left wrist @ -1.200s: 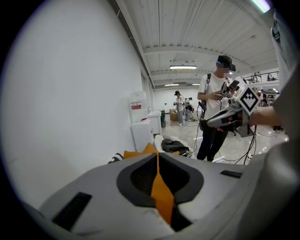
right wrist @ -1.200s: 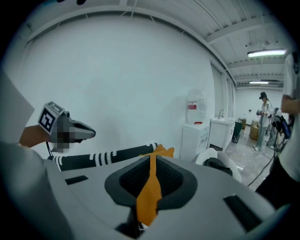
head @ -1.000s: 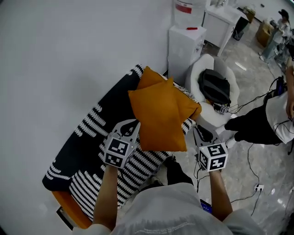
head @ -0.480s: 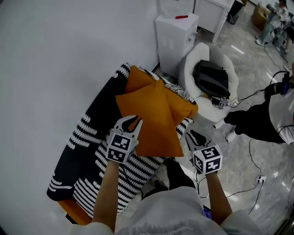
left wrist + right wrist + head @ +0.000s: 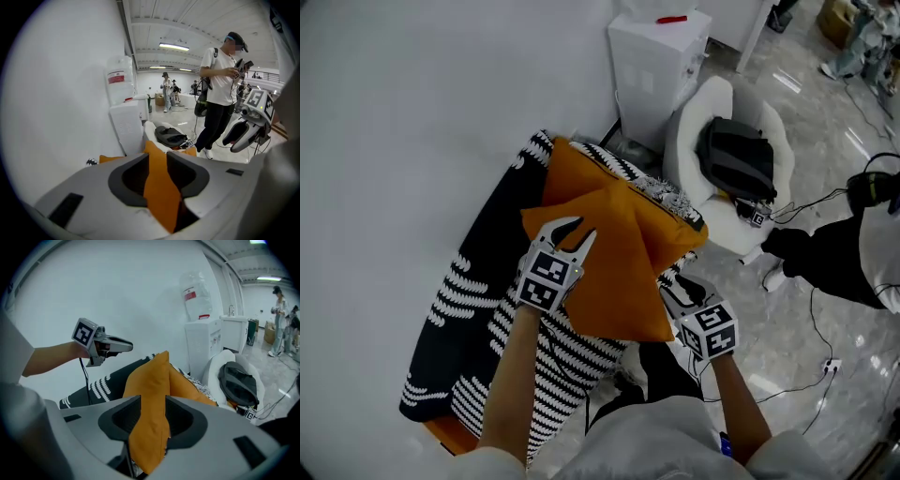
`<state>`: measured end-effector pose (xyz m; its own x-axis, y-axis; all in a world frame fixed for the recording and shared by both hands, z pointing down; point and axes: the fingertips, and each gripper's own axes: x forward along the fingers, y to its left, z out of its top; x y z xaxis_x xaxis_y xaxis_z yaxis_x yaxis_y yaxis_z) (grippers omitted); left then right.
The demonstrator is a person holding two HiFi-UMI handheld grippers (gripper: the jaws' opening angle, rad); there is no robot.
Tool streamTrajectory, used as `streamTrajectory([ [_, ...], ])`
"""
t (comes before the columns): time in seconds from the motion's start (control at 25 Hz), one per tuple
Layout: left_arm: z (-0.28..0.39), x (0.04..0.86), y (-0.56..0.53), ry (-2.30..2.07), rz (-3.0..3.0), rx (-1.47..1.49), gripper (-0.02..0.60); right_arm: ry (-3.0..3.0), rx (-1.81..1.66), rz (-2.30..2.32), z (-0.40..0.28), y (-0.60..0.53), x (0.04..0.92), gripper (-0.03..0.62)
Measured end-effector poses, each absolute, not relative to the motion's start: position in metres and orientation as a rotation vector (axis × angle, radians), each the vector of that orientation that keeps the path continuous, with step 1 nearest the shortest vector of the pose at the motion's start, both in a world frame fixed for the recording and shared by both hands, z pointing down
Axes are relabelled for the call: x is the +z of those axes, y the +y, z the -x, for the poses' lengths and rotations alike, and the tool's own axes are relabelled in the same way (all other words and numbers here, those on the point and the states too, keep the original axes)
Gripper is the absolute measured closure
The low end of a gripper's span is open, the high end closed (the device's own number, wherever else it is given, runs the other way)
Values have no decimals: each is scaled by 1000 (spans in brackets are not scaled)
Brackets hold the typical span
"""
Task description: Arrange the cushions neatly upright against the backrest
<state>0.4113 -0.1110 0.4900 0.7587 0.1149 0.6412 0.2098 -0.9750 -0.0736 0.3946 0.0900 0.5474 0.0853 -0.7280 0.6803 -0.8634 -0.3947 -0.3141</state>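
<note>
Orange cushions [image 5: 614, 272] at the striped sofa's [image 5: 469, 300] far end; white wall [image 5: 394, 112], glossy floor [image 5: 825, 309].
Left gripper [image 5: 579, 230], right gripper [image 5: 675, 289]: jaws just spreading, soft cushion edge slack between each.

Looking down from the head view: the sofa [image 5: 464, 300] runs along the wall from 7 up to 12 o'clock. Two cushions are at its far end, the front cushion [image 5: 619, 277] overlapping the rear cushion [image 5: 577, 173], which sits behind it toward 12. The water dispenser [image 5: 652, 61] is just past that end. The armchair [image 5: 689, 122] is at 2 o'clock, with a bag [image 5: 736, 161] in it.
</note>
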Motion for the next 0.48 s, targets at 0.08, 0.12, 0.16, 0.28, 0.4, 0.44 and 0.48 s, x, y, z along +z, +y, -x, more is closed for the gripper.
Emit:
streamTrajectory([
  [0.08,-428,502,-119,-254,2832,-1024,440,-1634,1217,-2178,-406,79,555,445],
  [0.12,-435,508,-120,-262,2840,-1039,430,-1638,1224,-2175,-411,74,559,441],
  [0.16,-442,514,-120,-278,2844,-1057,414,-1642,1234,-2171,-416,69,563,441],
  [0.28,-461,534,-117,-329,2840,-1098,396,-1662,1285,-2155,-427,56,579,441],
  [0.4,-477,556,-121,-348,2848,-1144,384,-1679,1334,-2116,-434,47,600,421],
  [0.44,-482,561,-122,-358,2854,-1158,376,-1684,1348,-2103,-435,45,606,413],
  [0.48,-487,566,-123,-367,2860,-1168,367,-1690,1361,-2091,-436,43,612,405],
])
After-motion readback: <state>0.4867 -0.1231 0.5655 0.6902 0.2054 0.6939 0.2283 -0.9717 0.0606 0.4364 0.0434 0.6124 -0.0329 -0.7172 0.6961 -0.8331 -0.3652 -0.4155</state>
